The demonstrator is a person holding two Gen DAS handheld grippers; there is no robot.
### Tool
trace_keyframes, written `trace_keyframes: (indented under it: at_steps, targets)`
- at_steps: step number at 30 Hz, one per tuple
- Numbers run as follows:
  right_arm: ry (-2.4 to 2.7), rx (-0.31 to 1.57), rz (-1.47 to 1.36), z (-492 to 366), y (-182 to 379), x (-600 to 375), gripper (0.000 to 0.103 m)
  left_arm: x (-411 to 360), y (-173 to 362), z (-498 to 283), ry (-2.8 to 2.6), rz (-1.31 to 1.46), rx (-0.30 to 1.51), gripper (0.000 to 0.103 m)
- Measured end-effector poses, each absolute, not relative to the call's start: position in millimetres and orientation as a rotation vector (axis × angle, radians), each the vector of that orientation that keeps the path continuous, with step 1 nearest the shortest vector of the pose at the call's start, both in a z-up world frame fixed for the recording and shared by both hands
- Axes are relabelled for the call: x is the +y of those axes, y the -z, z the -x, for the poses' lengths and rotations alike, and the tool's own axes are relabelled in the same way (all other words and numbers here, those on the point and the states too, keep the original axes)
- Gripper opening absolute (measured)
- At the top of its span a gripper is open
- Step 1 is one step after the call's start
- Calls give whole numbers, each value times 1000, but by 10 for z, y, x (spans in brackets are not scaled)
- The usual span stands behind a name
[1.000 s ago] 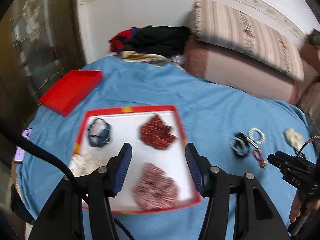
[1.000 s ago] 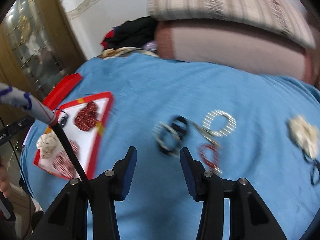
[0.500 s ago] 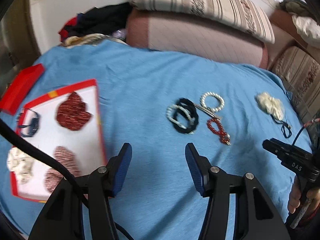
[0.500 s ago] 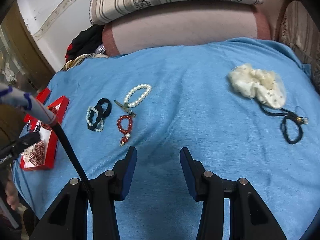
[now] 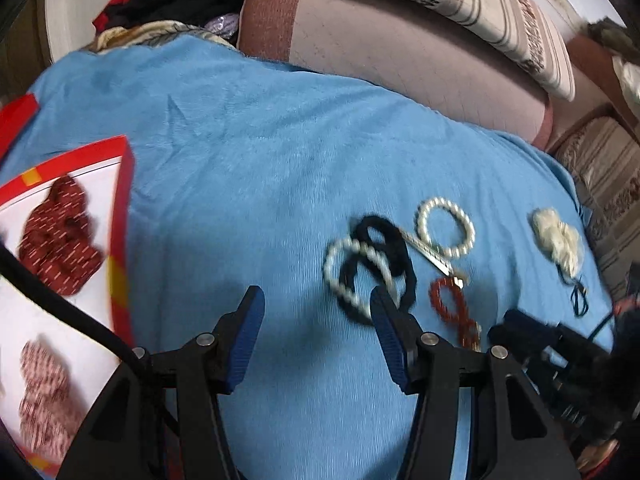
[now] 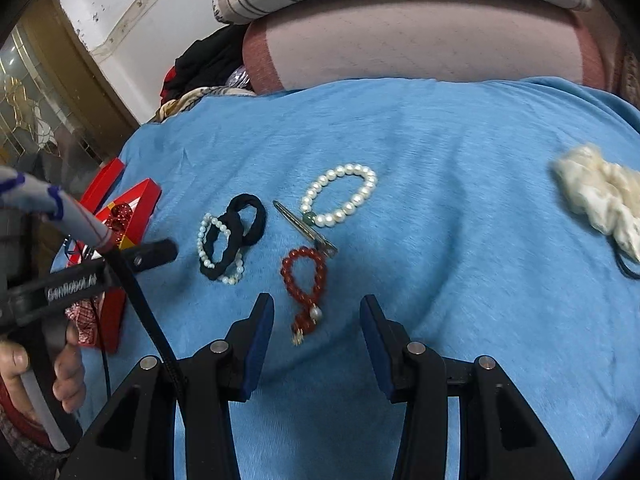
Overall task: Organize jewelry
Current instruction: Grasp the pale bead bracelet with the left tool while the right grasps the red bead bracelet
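Note:
A black hair tie point(image 6: 244, 228) twined with a small pearl bracelet point(image 6: 208, 246), a metal hair clip point(image 6: 306, 230), a larger pearl bracelet point(image 6: 340, 196) and a red bead bracelet point(image 6: 304, 280) lie together on the blue blanket point(image 6: 440, 160). My right gripper point(image 6: 316, 320) is open and empty, its fingertips on either side of the red bracelet's lower end. My left gripper point(image 5: 316, 320) is open and empty, just left of the black tie point(image 5: 384, 256) and pearls. The red-rimmed tray point(image 5: 120, 216) at left holds a dark red scrunchie point(image 5: 56, 236) and a pink one point(image 5: 44, 392).
A cream scrunchie point(image 6: 600, 196) with a black cord lies at the right of the blanket. Pink and striped cushions point(image 6: 420, 32) back the bed, with a heap of clothes point(image 6: 204, 64) at the far left. A red lid point(image 5: 16, 120) lies beyond the tray.
Both grippers have closed in on the jewelry cluster. The left view has swung right, away from the tray. The right gripper has moved left from the cream scrunchie side onto the red bracelet.

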State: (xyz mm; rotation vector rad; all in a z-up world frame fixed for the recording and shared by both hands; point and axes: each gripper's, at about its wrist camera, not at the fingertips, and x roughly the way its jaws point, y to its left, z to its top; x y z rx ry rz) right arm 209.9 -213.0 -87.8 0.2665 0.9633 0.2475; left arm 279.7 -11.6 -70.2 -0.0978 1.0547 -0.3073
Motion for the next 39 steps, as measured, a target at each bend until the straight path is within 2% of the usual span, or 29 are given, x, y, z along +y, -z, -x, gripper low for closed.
trace_keyframes:
  at_steps: [3, 10, 11, 12, 14, 18, 21, 34, 35, 37, 39]
  targets:
    - [-255, 979, -272, -2196, 962, -2106, 49, -109, 768, -2990, 346, 137, 1074, 43]
    - [-255, 989, -299, -2273, 1085, -2102, 47, -289, 869, -3152, 463, 114, 1082, 39]
    - [-253, 985, -296, -2267, 1086, -2099, 47, -312, 877, -3150, 480, 117, 1084, 35]
    - [-248, 982, -290, -2265, 1083, -2090, 45, -324, 890, -3149, 492, 124, 1093, 19]
    - [-239, 983, -282, -2263, 1079, -2095, 36, -336, 916, -3139, 506, 152, 1121, 11]
    - [-270, 985, -324, -2237, 1020, -2158, 5, -294, 806, -3026, 491, 176, 1103, 5]
    - [-276, 979, -339, -2174, 950, -2180, 1, -223, 639, -2899, 486, 177, 1073, 5]
    - [-273, 929, -334, -1775, 656, -2258, 4, 91, -43, -2275, 432, 114, 954, 5]
    - [-270, 935, -328, -1801, 667, -2242, 7, 122, -63, -2231, 424, 108, 949, 5]
    - [-246, 945, -297, -1896, 703, -2188, 32, 173, -86, -2147, 413, 108, 943, 5]
    - [-236, 956, -270, -2006, 758, -2116, 36, 219, -87, -2086, 408, 113, 941, 5]
